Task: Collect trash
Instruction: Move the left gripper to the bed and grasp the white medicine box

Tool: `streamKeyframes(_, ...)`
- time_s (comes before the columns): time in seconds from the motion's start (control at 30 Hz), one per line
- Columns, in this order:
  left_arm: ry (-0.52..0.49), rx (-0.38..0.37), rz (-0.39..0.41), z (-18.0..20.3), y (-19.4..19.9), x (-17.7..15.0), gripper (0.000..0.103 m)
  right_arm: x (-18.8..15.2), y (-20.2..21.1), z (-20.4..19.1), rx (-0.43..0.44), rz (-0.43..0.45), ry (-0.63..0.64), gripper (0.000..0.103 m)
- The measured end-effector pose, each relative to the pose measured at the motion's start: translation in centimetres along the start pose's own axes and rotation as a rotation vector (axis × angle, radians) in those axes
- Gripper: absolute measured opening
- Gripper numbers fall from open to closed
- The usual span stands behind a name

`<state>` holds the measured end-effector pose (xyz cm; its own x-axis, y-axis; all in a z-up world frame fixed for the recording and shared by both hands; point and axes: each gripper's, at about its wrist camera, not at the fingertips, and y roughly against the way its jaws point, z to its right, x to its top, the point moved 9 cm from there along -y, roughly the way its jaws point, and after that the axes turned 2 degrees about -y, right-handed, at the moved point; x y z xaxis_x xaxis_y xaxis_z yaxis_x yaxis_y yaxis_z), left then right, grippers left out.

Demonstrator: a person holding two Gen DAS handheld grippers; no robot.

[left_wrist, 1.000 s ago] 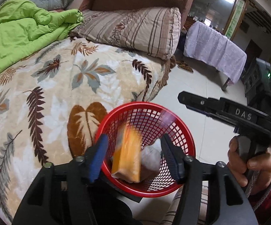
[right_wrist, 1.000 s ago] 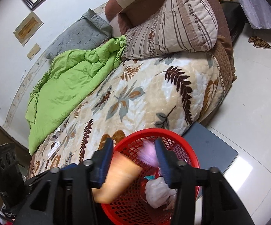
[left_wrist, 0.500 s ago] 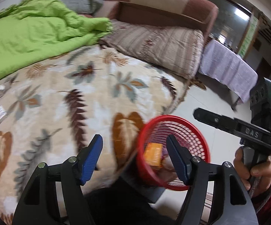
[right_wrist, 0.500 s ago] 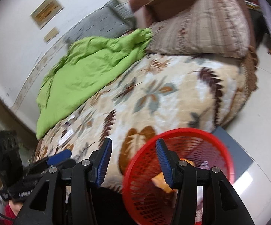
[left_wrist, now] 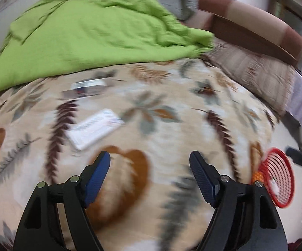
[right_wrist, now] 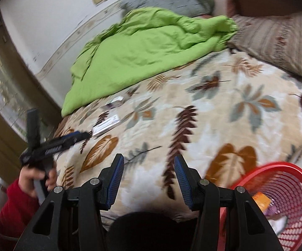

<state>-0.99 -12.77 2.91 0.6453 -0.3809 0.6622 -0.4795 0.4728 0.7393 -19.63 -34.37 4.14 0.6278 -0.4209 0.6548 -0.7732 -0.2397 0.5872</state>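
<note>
A white flat pack (left_wrist: pixel 96 128) lies on the leaf-patterned bedspread (left_wrist: pixel 171 113), ahead and left of my left gripper (left_wrist: pixel 149 163). The left gripper's jaws are opening and nothing is between them. A second, darker wrapper (left_wrist: pixel 88 86) lies farther back near the green quilt. The red mesh basket (left_wrist: pixel 284 179) stands off the bed's right edge. My right gripper (right_wrist: pixel 148 163) is open and empty above the bedspread. Beside it the red mesh basket (right_wrist: pixel 297 188) holds an orange pack (right_wrist: pixel 260 198). The white flat pack (right_wrist: pixel 107 124) lies just past the left gripper (right_wrist: pixel 67 140).
A crumpled green quilt (left_wrist: pixel 92 33) covers the far side of the bed, with a striped pillow (right_wrist: pixel 276 41) and a brown headboard (left_wrist: pixel 255 29) to the right. A hand in a red sleeve (right_wrist: pixel 15 205) holds the left gripper. A wall runs behind the bed.
The orange pack dropped from between the left gripper's jaws into the basket. Both grippers then swung left from over the basket to over the bed, and the left jaws widened.
</note>
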Motion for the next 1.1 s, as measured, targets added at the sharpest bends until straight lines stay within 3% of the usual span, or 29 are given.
streamKeyframes(0.23, 0.109, 0.012, -0.041, -7.9, -5.2, 2.5, 0.078, -0.4, -3.1, -1.4, 0.017, -0.056, 0.025, 0.054)
streamKeyframes(0.4, 0.211, -0.081, -0.087, -10.8, -8.9, 3.5, 0.078, -0.9, -4.4, -0.7, 0.002, -0.090, 0.014, 0.054)
streamKeyframes(0.53, 0.236, -0.136, -0.146, -10.3, -10.5, 2.7, 0.078, -0.7, -5.0, -0.2, -0.007, -0.100, 0.004, 0.054)
streamKeyframes(0.67, 0.117, -0.196, -0.176, -6.6, -9.6, 1.1, 0.078, -0.7, -5.1, -0.1, -0.005, -0.099, 0.001, 0.054)
streamKeyframes(0.73, 0.044, -0.176, -0.182, -5.0, -9.4, 0.4, 0.078, -0.7, -5.3, -0.2, -0.005, -0.101, 0.002, 0.054)
streamKeyframes(0.8, -0.011, -0.102, -0.190, -4.2, -9.9, 0.0, 0.078, -0.8, -5.7, -0.3, 0.000, -0.108, 0.001, 0.054)
streamKeyframes(0.9, -0.016, -0.009, -0.184, -3.9, -10.9, 0.0, 0.078, -0.7, -5.9, -0.8, 0.009, -0.112, 0.006, 0.054)
streamKeyframes(0.97, 0.004, 0.041, -0.173, -4.2, -11.2, 0.0, 0.066, -0.4, -5.9, -1.2, 0.012, -0.107, 0.025, 0.054)
streamKeyframes(1.0, 0.014, 0.067, -0.182, -4.5, -11.4, -0.3, 0.052, -0.2, -5.9, -1.4, 0.011, -0.105, 0.034, 0.054)
streamKeyframes(1.1, 0.078, 0.115, -0.158, -5.3, -11.1, -0.7, 0.052, 0.8, -6.5, -2.2, 0.026, -0.109, 0.062, 0.054)
